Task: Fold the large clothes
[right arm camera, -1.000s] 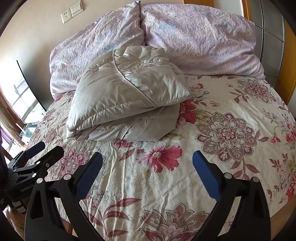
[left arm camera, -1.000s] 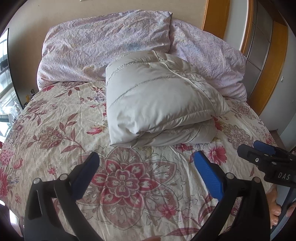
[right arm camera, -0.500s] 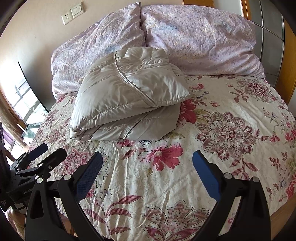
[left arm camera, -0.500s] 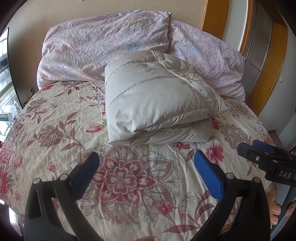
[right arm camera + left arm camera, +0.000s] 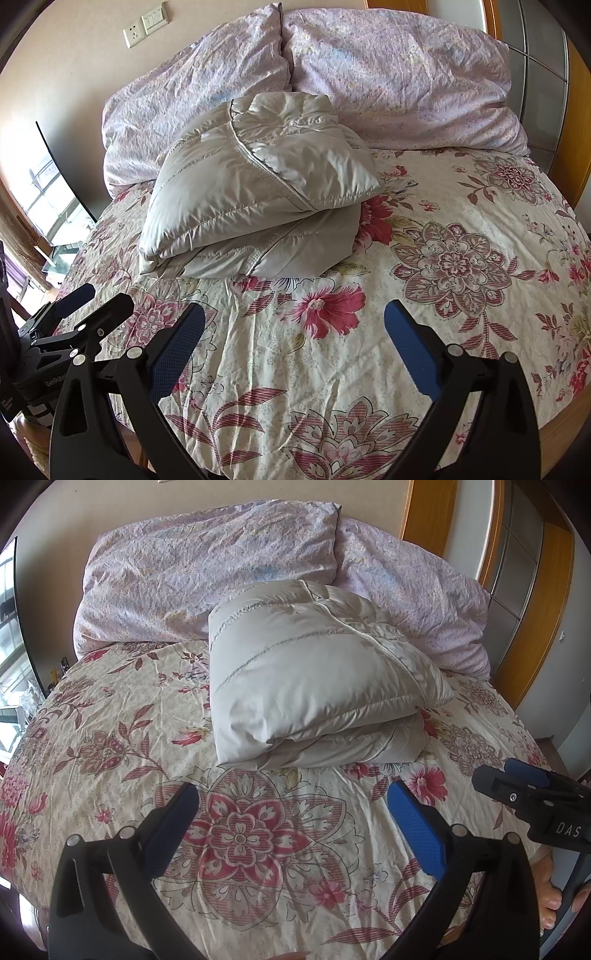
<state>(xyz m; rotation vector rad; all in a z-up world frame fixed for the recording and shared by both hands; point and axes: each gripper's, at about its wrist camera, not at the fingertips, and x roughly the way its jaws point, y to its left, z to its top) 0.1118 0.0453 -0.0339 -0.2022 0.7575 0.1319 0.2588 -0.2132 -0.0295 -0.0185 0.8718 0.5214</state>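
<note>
Since a second ago the jacket (image 5: 317, 675) has crept slightly leftward in my left view, so my left gripper (image 5: 291, 819) has drifted a little; nothing on the bed (image 5: 110, 738) has shifted. From the left wrist I count one jacket, folded into a puffy grey-white bundle of two stacked layers, lying against two lilac pillows (image 5: 207, 565). My left tongs gape wide, holding nothing, well short of the jacket. The right gripper (image 5: 532, 794) pokes in at the edge. From the right wrist, the same single jacket (image 5: 258, 192) shows quilted seams and a piped edge; these tongs (image 5: 293, 332) also stand wide and empty, the left gripper (image 5: 74, 325) beside them.
</note>
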